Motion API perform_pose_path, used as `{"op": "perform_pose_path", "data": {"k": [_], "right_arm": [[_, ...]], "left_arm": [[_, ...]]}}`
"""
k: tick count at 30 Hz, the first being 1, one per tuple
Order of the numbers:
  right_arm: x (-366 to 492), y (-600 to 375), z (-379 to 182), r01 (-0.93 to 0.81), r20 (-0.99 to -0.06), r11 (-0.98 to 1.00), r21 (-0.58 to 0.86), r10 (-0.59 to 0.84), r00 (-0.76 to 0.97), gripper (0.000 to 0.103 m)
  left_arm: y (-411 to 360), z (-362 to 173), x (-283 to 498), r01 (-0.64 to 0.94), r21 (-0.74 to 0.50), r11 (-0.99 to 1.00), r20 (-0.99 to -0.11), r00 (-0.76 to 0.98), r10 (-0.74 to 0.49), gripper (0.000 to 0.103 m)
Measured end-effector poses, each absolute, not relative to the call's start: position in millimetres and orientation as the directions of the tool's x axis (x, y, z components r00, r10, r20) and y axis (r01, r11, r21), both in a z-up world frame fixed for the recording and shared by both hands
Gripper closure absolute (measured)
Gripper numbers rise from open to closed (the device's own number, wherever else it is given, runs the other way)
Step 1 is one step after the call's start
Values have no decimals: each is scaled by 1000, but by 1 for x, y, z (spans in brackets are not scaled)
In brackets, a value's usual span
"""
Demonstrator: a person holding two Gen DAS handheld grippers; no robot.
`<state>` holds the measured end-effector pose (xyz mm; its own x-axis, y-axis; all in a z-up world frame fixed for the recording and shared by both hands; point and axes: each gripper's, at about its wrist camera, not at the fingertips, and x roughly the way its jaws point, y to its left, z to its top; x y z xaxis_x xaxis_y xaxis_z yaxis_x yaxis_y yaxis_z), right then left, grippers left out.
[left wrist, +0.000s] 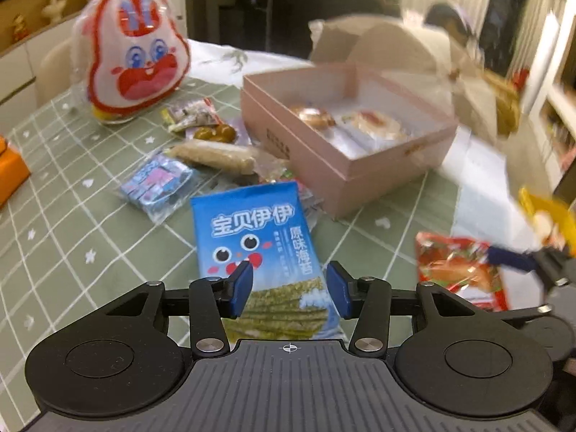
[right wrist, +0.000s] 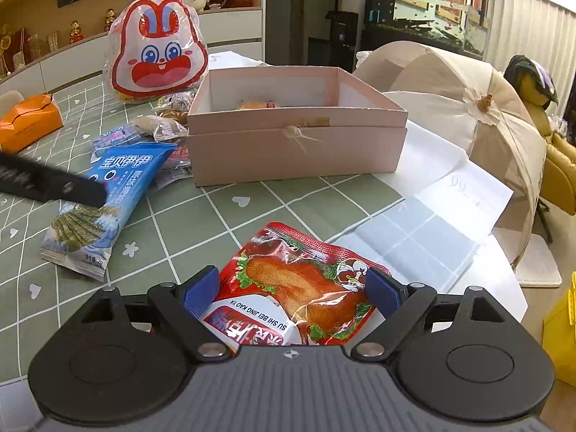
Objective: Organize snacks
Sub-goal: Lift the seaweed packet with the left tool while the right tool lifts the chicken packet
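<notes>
A blue seaweed snack pack (left wrist: 257,248) lies flat on the green checked tablecloth. My left gripper (left wrist: 289,288) is open, its blue pads either side of the pack's near end. A red roast-duck snack pack (right wrist: 302,288) lies on the cloth between the open fingers of my right gripper (right wrist: 293,293). The pink box (left wrist: 345,140) stands open beyond, with wrapped pastries inside. The red pack (left wrist: 457,270) and the right gripper show at right in the left wrist view. The blue pack (right wrist: 108,201) and the pink box (right wrist: 298,136) also show in the right wrist view.
A rabbit-shaped candy bag (left wrist: 135,54) stands at the back left. Several small snacks (left wrist: 201,144) lie between it and the box. An orange tissue box (right wrist: 28,122) sits at the far left. A beige mesh food cover (right wrist: 468,108) and a white sheet (right wrist: 432,216) are at right.
</notes>
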<state>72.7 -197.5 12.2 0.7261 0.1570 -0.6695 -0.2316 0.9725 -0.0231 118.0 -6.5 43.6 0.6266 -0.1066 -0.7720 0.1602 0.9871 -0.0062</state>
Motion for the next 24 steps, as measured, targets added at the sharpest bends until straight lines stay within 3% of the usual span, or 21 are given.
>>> {"op": "perform_pose_path", "data": {"k": [2,4,6,10,12,14,24], "right_arm": [[72,-197,12,-233,-671,972,-27,155,725,15],[72,-197,12,-235,-672,972,-27,156,724,14],[72,-196,12,-235,-671,972,-25,158,724,14],[72,-195,11,-234,-671,972,-31,154,726,13],[72,-195,11,-235,-669,972,-30,155,727,13],[72,-196,10,-236,-668,971,-29,156,727,12],[71,-195,9,-241,-661,970,-35,158,733,10]], "left_arm": [[-19,32,125,196,41,980,-801,593,-85,50],[-26,29,126,219,54,974,-807,585,-87,32],[-24,29,129,226,1,974,-819,560,-128,21],[-13,33,130,198,-74,978,-814,555,-174,25],[-10,35,125,168,0,986,-801,590,-100,30],[-9,32,123,147,95,985,-795,606,-13,29],[-3,21,133,139,93,986,-819,574,-4,18]]}}
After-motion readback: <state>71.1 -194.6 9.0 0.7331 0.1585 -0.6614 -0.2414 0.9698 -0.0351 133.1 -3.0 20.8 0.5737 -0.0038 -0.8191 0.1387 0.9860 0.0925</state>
